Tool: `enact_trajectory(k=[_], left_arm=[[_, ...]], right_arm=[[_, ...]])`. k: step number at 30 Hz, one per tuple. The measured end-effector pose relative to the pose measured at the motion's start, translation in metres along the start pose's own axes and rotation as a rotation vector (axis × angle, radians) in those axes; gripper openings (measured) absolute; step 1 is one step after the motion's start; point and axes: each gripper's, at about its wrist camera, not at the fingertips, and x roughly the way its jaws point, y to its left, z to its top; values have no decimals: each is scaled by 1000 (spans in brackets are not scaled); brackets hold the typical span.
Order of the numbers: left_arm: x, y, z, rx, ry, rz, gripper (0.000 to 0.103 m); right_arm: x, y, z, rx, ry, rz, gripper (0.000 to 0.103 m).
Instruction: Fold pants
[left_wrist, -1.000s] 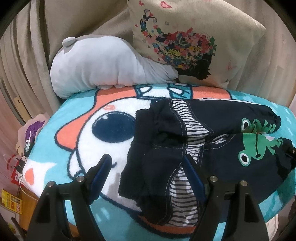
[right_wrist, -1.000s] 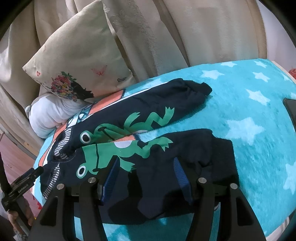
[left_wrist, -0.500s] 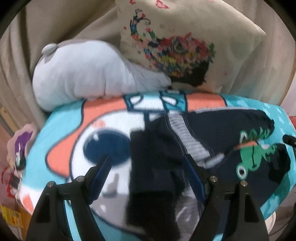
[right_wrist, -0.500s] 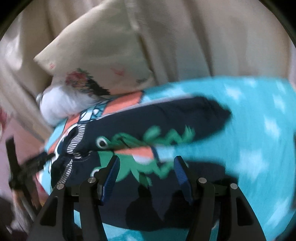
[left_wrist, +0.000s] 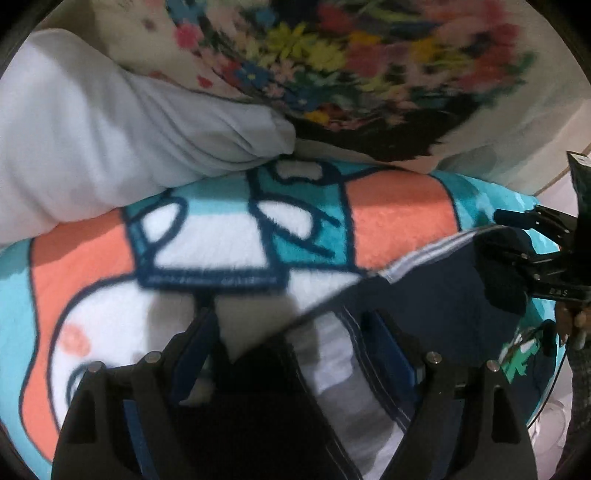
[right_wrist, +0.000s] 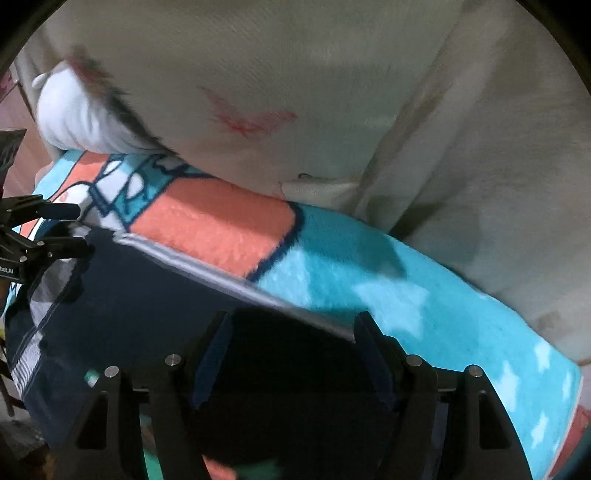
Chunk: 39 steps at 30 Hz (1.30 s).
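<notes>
Pants (left_wrist: 436, 306) lying on the cartoon-print blanket (left_wrist: 207, 240), spread on its near part, their far hem falling short of the two pillows that are sitting at the blanket's far edge: a pale grey one (left_wrist: 110, 122) and a floral one (left_wrist: 369, 59). Soft, light, floppy knit by the look of it, so it is likely going to drape and slide on the fleece rather than holding a crease; the thicker double-stitched seam and the striped edge band are looking like the firmest places to pinch, one hand at each end of the far edge. Dark navy fabric, grey-and-white striped lining or band (right_wrist: 236, 284) showing along the far edge, white topstitching, a bit of green print peeking at the near side of the blanket; frames are motion-blurred, so finer detail is not readable. Left gripper (left_wrist: 291, 350) hovering over the striped part, fingers (left_wrist: 192, 354) apart, jaws having just been opening wider, cloth beneath them but not pinched as far as I can judge. Right gripper (right_wrist: 291, 354) over the dark panel at the striped edge, fingers (right_wrist: 373, 354) also spread and just been opening, nothing clamped
</notes>
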Motion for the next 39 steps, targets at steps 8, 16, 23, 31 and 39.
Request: enact_trajectory(k=[8, 16, 23, 31, 39], left_arm=[[14, -21, -1, 195, 40, -30, 97], [-13, -53, -16, 288, -41, 24, 5], [-68, -58, -41, 279, -172, 72, 5], [-128, -71, -116, 270, -361, 159, 5], [-99, -81, -201, 269, -323, 212, 5]], right_arm=[[15, 13, -5, -104, 1, 30, 94], [-13, 27, -10, -74, -9, 51, 13], [-89, 35, -33, -41, -155, 39, 10], [-145, 90, -102, -51, -269, 124, 10], [-121, 132, -187, -23, -229, 137, 10]])
